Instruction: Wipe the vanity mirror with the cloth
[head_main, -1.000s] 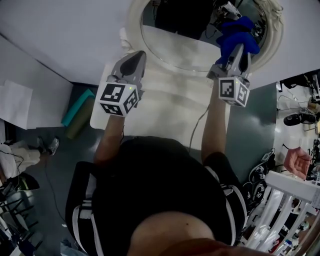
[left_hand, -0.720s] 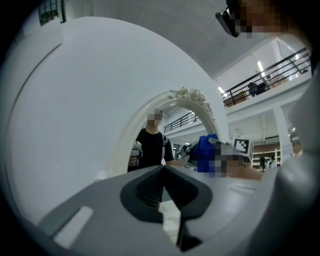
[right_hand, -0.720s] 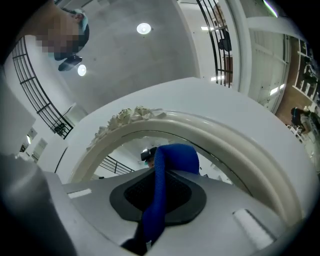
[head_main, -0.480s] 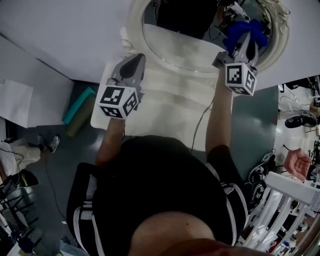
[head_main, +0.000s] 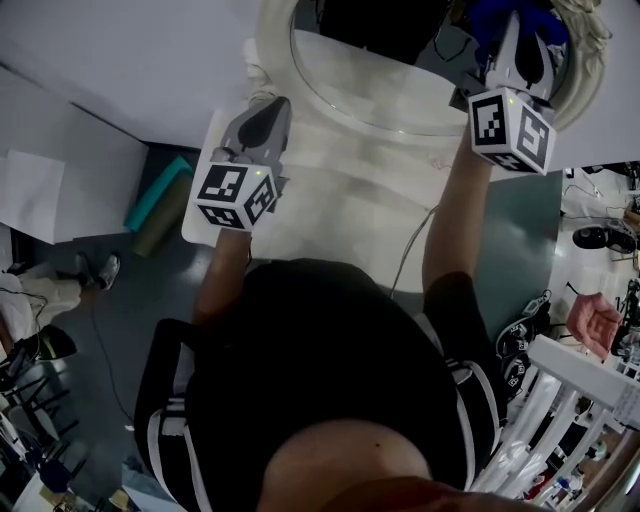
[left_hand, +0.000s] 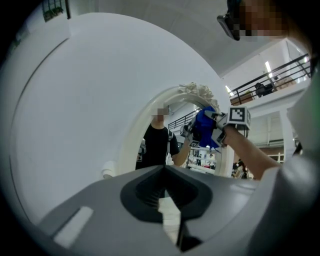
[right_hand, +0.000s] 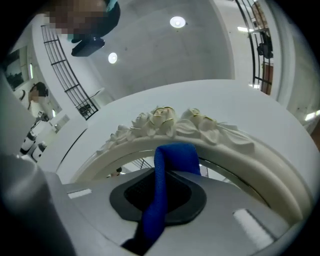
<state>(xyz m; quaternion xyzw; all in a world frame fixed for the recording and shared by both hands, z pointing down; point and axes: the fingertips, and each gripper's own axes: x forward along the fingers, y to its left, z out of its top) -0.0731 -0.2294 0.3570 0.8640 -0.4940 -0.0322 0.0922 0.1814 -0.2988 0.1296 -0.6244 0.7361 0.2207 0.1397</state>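
Note:
The oval vanity mirror (head_main: 372, 62) in its white frame (head_main: 271, 42) stands at the back of a white table. My right gripper (head_main: 522, 42) is raised at the mirror's upper right, shut on the blue cloth (head_main: 497, 14), which presses at the glass by the rim. In the right gripper view the cloth (right_hand: 166, 176) hangs between the jaws just below the frame's carved flower crest (right_hand: 170, 122). My left gripper (head_main: 268, 112) is shut with nothing in it, near the frame's lower left. The left gripper view shows the mirror (left_hand: 165, 145), the cloth (left_hand: 205, 127) and the right gripper's marker cube (left_hand: 239, 114).
A white table top (head_main: 330, 205) lies under the mirror, with a cable (head_main: 411, 250) trailing off its front. A teal object (head_main: 158, 207) lies on the floor at left. A white rack (head_main: 580, 400) and a person's hand (head_main: 596, 324) are at right.
My right gripper has carried the blue cloth up and to the right along the mirror toward its top rim. The left gripper has hardly moved.

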